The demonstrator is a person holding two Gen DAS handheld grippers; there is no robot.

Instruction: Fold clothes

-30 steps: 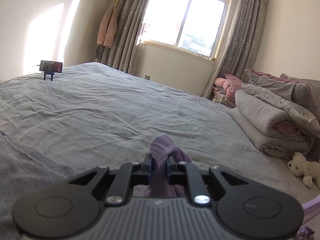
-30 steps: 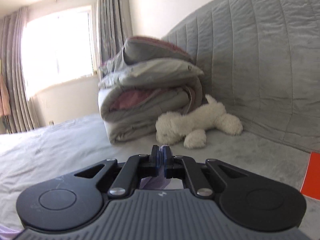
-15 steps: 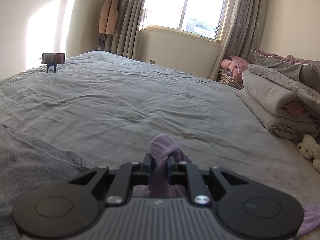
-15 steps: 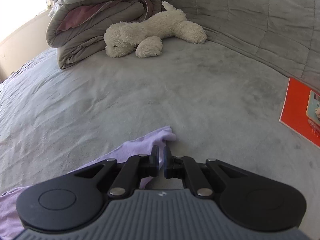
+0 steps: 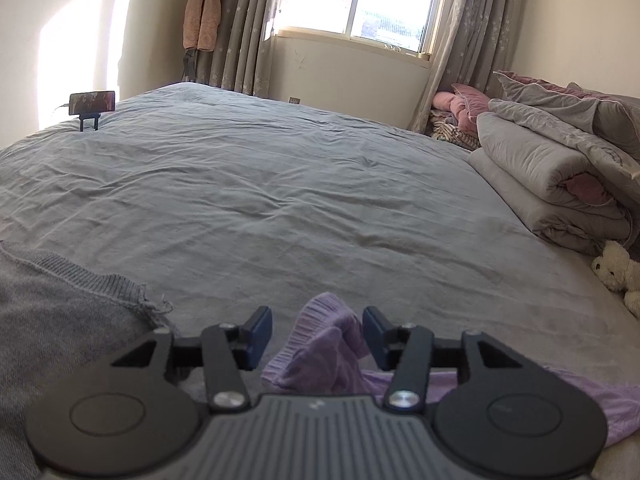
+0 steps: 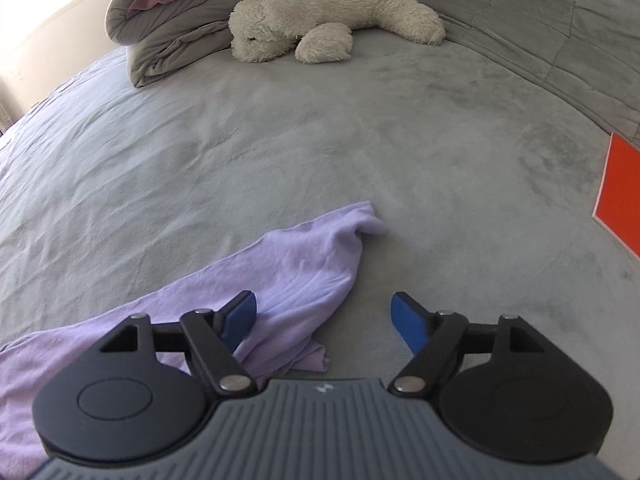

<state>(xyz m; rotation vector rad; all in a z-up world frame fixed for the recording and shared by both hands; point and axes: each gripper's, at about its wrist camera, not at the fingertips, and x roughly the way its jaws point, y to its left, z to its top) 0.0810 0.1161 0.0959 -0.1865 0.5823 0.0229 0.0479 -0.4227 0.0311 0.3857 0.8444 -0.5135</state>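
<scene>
A: Left wrist view: the left gripper [image 5: 318, 334] has its jaws opening, a bunched fold of the lilac garment [image 5: 324, 354] standing loose between them at six o'clock; the gripper body hides the rest. The grey knit [image 5: 60, 320] is cut off at eight o'clock.

B: Right wrist view: the right gripper [image 6: 324, 322] is opening too, the lilac garment [image 6: 296, 264] lying flat on the bed [image 6: 200, 152]. Only here shows an orange card [image 6: 620, 192], cropped at three o'clock.

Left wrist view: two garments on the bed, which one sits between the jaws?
The lilac garment, bunched up between the opening jaws of the left gripper. The grey knit sweater lies flat off to the left, outside the jaws.
</scene>
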